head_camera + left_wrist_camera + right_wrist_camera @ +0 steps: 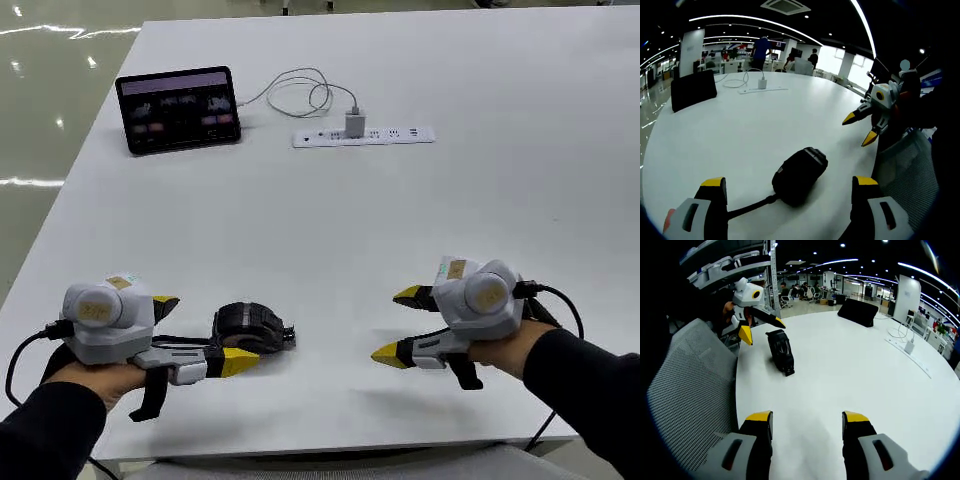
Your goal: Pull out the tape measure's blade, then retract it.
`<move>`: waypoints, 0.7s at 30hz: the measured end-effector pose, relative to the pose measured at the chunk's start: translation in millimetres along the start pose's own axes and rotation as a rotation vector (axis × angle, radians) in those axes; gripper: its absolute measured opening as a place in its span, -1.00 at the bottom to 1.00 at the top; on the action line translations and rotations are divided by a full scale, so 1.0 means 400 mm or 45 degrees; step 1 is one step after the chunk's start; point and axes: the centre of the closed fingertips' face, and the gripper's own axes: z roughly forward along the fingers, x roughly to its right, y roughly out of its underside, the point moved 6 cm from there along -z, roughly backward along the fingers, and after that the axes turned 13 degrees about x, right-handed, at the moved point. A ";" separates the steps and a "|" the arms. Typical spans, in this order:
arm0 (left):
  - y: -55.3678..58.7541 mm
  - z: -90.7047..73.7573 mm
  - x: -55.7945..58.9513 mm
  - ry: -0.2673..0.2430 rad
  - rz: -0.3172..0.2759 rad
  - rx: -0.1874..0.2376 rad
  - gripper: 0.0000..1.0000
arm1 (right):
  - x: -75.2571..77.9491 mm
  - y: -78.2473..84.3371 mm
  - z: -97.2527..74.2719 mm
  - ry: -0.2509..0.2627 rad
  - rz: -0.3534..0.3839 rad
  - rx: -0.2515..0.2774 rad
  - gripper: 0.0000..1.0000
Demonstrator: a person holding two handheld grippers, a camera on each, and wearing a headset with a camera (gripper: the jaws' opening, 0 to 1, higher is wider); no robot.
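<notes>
A black tape measure (250,325) lies on the white table (400,220) near its front edge, between the spread jaws of the left gripper (207,330); the right gripper (395,325), also spread and empty, hovers well apart

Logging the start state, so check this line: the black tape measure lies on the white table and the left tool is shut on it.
One thing is wrong: the left tool is open, not shut on the black tape measure. The left gripper view shows its jaws spread wide, with the tape measure lying ungripped on the white table near their tips.
</notes>
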 end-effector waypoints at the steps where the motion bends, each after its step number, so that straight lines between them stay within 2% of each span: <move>1: 0.000 -0.003 -0.002 0.001 -0.004 0.002 1.00 | 0.003 0.005 -0.007 0.006 0.001 -0.004 0.05; 3: 0.000 -0.010 -0.006 -0.001 -0.019 0.004 1.00 | 0.007 0.013 -0.025 0.019 0.011 -0.004 0.07; 4: 0.004 -0.016 -0.006 0.003 -0.050 -0.015 1.00 | 0.008 0.018 -0.035 0.023 0.012 -0.001 0.08; 6: 0.003 -0.023 -0.009 0.014 -0.070 -0.001 1.00 | 0.010 0.028 -0.050 0.031 0.018 0.001 0.12; 12: 0.010 -0.046 -0.025 0.004 -0.037 0.016 1.00 | 0.013 0.057 -0.098 0.077 0.086 0.014 0.28; 13: 0.007 -0.051 -0.025 0.013 -0.043 0.037 1.00 | 0.013 0.061 -0.106 0.083 0.093 0.016 0.30; 14: -0.008 -0.056 -0.026 0.008 -0.052 0.118 1.00 | 0.014 0.069 -0.116 0.092 0.096 0.016 0.31; 15: -0.008 -0.064 -0.028 0.001 -0.064 0.126 1.00 | 0.014 0.076 -0.122 0.098 0.099 0.013 0.31; 16: -0.001 -0.073 -0.038 -0.011 -0.077 0.103 1.00 | 0.015 0.087 -0.130 0.100 0.105 0.006 0.32; 18: 0.003 -0.081 -0.045 -0.027 -0.061 0.091 1.00 | 0.017 0.101 -0.142 0.105 0.110 -0.010 0.36; 21: 0.007 -0.095 -0.046 -0.022 -0.040 0.072 1.00 | 0.020 0.114 -0.174 0.130 0.109 -0.013 0.42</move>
